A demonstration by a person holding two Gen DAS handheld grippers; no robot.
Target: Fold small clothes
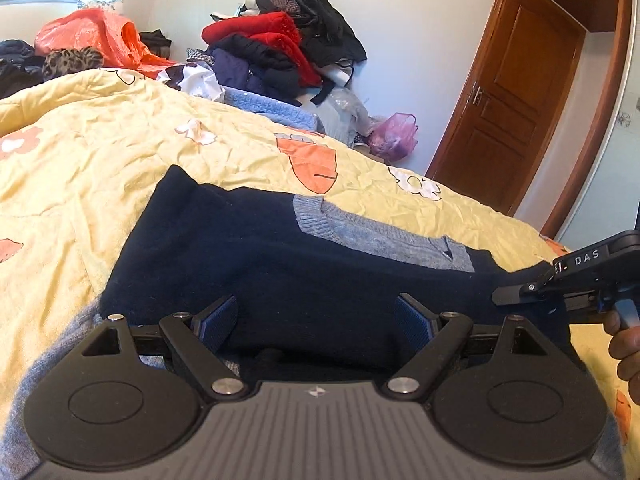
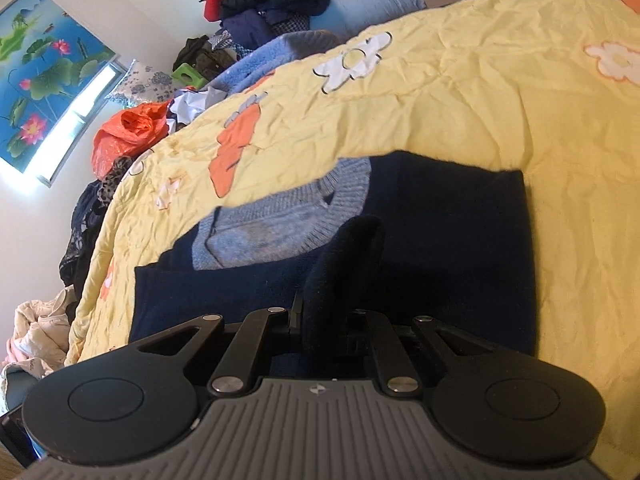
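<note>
A small navy sweater (image 1: 288,264) with a grey-blue knitted collar (image 1: 376,232) lies on the yellow quilt. My left gripper (image 1: 316,320) is open just above its near edge, blue pads apart, nothing between them. My right gripper (image 1: 516,294) comes in from the right in the left wrist view, at the sweater's right edge. In the right wrist view the right gripper (image 2: 340,312) is shut on a raised fold of the navy sweater (image 2: 348,256); its fingertips are hidden by the cloth. The collar (image 2: 280,224) lies just beyond the fold.
The yellow flower-print quilt (image 1: 120,168) covers the bed. A pile of clothes (image 1: 288,40), an orange plastic bag (image 1: 96,36) and a pink bag (image 1: 394,136) lie at the far side. A wooden door (image 1: 508,112) stands at the right.
</note>
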